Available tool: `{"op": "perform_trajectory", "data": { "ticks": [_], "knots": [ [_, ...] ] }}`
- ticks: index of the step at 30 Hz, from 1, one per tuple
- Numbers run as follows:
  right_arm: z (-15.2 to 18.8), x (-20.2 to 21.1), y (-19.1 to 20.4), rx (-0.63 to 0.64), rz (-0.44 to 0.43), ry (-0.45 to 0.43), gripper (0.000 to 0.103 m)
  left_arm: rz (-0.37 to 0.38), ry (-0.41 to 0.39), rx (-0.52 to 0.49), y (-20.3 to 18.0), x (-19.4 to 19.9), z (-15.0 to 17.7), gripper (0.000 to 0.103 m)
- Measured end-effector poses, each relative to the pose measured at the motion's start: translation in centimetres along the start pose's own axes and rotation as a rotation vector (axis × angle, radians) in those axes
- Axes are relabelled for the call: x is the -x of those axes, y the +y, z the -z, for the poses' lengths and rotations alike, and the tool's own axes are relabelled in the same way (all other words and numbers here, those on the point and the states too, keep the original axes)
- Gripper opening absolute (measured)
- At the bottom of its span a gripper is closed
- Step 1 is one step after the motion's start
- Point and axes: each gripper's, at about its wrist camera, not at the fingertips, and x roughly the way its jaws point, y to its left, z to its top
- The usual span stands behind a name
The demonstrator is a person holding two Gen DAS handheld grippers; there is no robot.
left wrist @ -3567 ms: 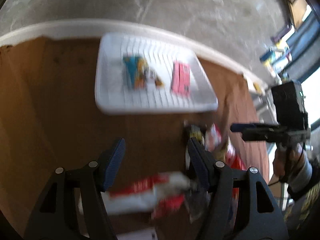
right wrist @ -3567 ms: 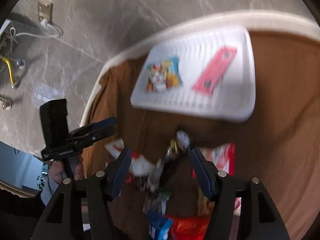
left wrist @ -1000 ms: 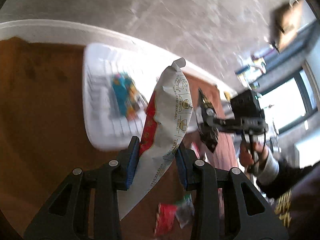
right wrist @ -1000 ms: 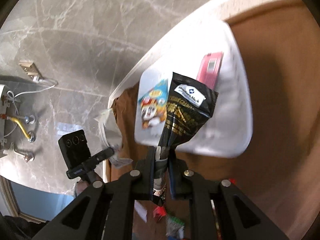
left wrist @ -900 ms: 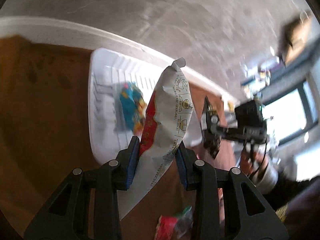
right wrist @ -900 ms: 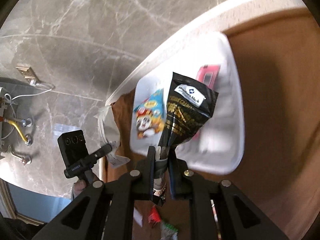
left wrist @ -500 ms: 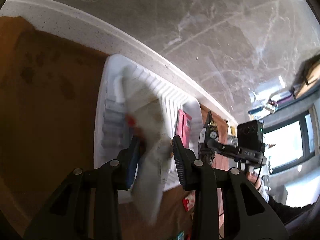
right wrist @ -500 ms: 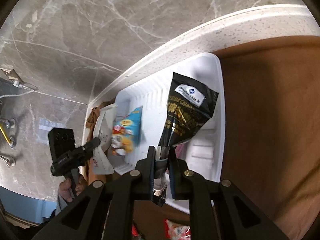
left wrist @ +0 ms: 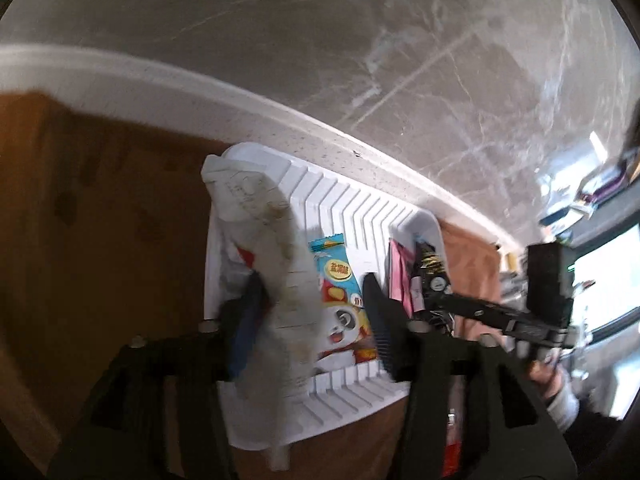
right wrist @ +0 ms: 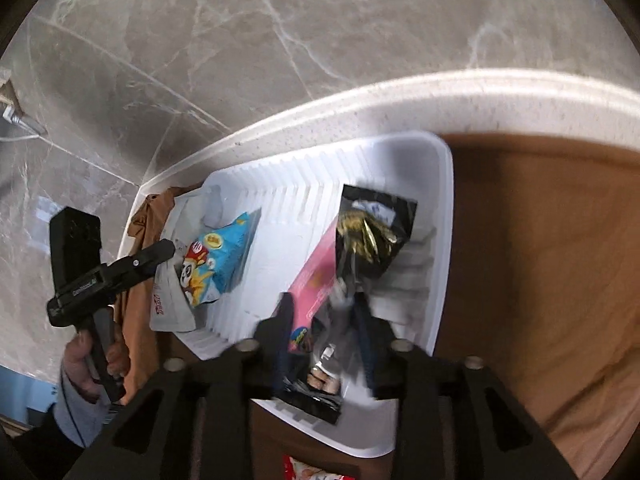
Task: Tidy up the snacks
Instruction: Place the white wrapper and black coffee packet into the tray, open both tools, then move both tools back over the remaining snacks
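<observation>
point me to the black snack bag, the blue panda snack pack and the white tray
black snack bag (right wrist: pixel 370 236): right wrist view, on its gold print.
blue panda snack pack (right wrist: pixel 218 258): right wrist view, middle of its front.
white tray (right wrist: pixel 442 248): right wrist view, on its right-hand rim.

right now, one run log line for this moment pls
left claw: just opened, white packet dropping | right claw: just opened, black packet released | tray: four packets

blue panda snack bag (left wrist: pixel 338 292) | yellow badge: Chinese characters, blurred, unreadable
</observation>
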Motion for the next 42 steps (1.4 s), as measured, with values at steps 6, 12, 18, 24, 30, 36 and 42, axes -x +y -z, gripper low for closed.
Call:
{"op": "perform_trajectory", "data": {
  "ticks": [6,12,18,24,30,36,42],
  "knots": [
    [-0.2,0.9,1.0,0.031,0.022,-0.044,0.044,-0.002,0.036,-0.065,-2.0,-1.3,-0.5,0.069],
    [0.1,1.5,0.9,0.030,0.010,-0.061,0.045,-0.013,0.081,-0.079,-2.9,-2.3,-0.2,0.070],
    [0.6,2.1,2.0,0.055,0.019,-0.081,0.045,-0.072,0.037,-0.072,-2.0,-0.6,-0.6,0.070],
    [1.7,3.8,3.2,0.080,0.004,-0.102,0.045,-0.125,-0.047,-0.146,-3.7,3.1,-0.2,0.070],
    [4.4,6.6,5.2,0.136,-0.010,-0.108,0.053,-0.148,-0.043,-0.297,-7.6,6.2,3.5,0.070],
    [9.5,9.0,6.2,0.184,-0.001,-0.074,0.055,-0.064,0.055,-0.400,-11.7,6.6,9.9,0.070],
    [15.1,10.8,6.3,0.258,0.030,0.006,0.056,0.026,0.221,-0.506,-15.7,5.4,17.0,0.070]
  ]
}}
